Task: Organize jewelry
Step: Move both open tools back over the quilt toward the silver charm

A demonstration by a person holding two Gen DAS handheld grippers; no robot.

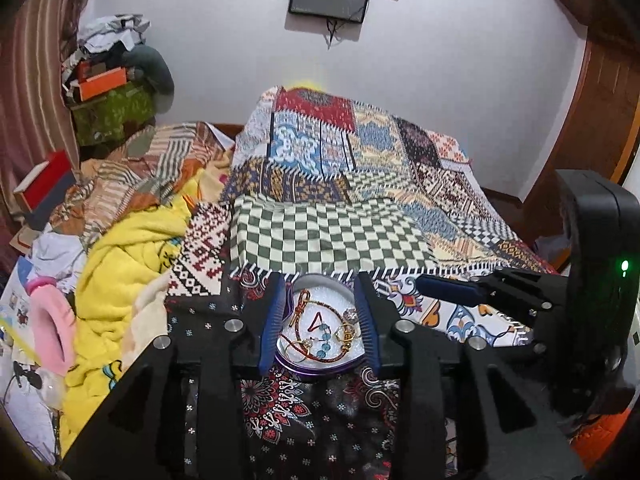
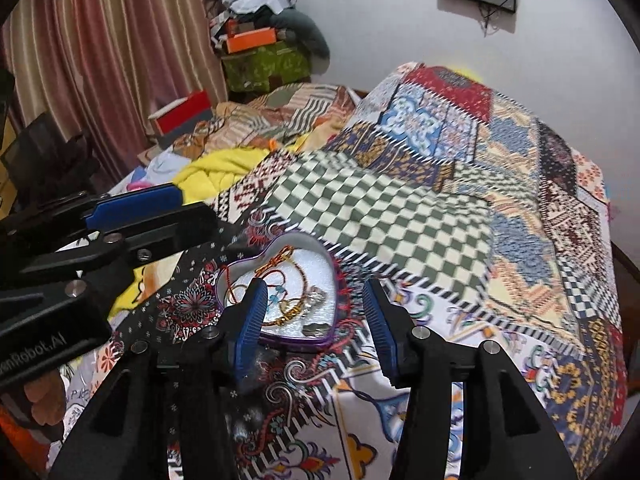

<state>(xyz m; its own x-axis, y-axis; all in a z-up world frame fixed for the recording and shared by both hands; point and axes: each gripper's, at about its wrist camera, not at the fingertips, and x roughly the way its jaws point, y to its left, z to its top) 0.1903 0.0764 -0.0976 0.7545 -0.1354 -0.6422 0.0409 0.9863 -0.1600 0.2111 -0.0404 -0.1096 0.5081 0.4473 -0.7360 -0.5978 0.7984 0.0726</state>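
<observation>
I'm at the start of a pick, by my reading: the heart tin (image 1: 320, 364) sits at lower centre of the left view, on the dark floral cloth (image 1: 320, 420), and the jewelry (image 1: 324, 330) lies tangled inside on its white lining. My left gripper (image 1: 318, 320) hangs over it with fingers (image 1: 272, 320) apart, one either side of the tin, holding nothing. My right gripper (image 2: 316, 332) is also spread wide and empty; in its view the tin (image 2: 280, 334) sits just left of centre, its left pad overlapping the tin's edge.

Next I judge one piece must be singled out, perhaps the beaded strand (image 1: 326, 340) or the ring (image 2: 316, 296) (the cords cross each other, so a lift may drag neighbours along). That calls for narrowing the fingers and coming down onto one strand only.

Around: the patchwork quilt (image 1: 340, 184) rises just behind the tin, a yellow blanket (image 1: 120, 260) at left, boxes (image 1: 100, 84) piled upper left. The two grippers are near each other, so crowding is the main hindrance.
</observation>
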